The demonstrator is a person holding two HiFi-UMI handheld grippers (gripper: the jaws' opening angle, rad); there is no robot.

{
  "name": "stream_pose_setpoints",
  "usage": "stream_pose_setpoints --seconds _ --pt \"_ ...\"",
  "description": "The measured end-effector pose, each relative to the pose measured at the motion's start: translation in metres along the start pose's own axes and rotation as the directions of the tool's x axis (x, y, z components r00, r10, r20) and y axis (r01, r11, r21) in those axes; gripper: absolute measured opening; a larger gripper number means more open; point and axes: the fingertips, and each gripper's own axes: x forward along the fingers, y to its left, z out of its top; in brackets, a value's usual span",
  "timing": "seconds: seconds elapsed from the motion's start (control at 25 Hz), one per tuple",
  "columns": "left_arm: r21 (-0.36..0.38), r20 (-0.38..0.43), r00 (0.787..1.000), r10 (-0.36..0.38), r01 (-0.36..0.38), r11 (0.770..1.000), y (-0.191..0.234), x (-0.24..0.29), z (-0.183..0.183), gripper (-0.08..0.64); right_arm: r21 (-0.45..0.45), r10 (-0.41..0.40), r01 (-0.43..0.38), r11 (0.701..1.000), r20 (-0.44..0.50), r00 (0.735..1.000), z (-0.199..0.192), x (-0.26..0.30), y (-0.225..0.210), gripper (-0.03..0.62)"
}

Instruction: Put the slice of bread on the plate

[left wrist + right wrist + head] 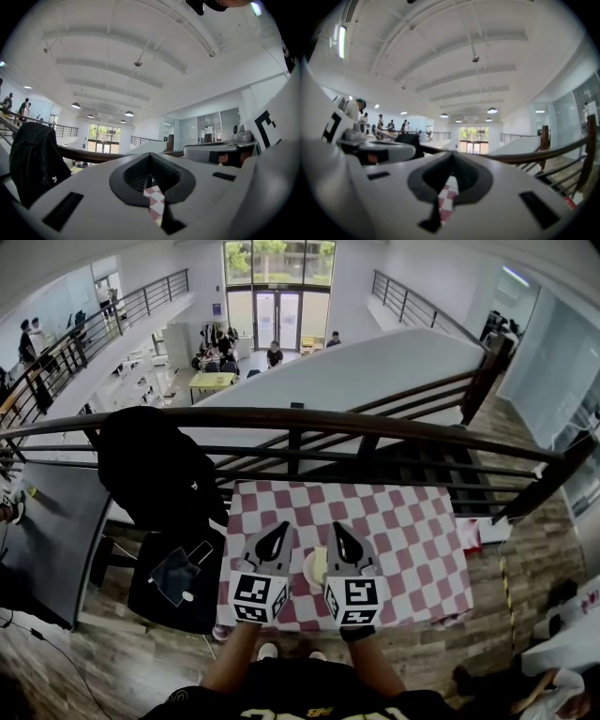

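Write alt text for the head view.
Two hand-held grey grippers, left gripper and right gripper, jaws shut and empty, hover side by side over a red-and-white checked table. A pale round plate peeks between them; a dark wooden railing stands beyond.

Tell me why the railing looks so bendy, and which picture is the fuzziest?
Head view: the wide lens bows the railing into a curve and darkens the corners. Left gripper view: fairly sharp far away, with bright ceiling lamps. Right gripper view: the fuzziest one; the checked cloth looks smeared, and a light strip glares at the top left.
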Motion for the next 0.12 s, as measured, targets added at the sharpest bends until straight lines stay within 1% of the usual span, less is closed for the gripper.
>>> stream_pose_setpoints --seconds 0.12 --pt "-0.001 -0.003 1.0 0.004 -0.004 1.0 0.0018 -0.0009 -0.0008 0.017 0.0 0.006 -0.006 1.0 -0.001 1.0 -0.0002 0.001 0.002 0.015"
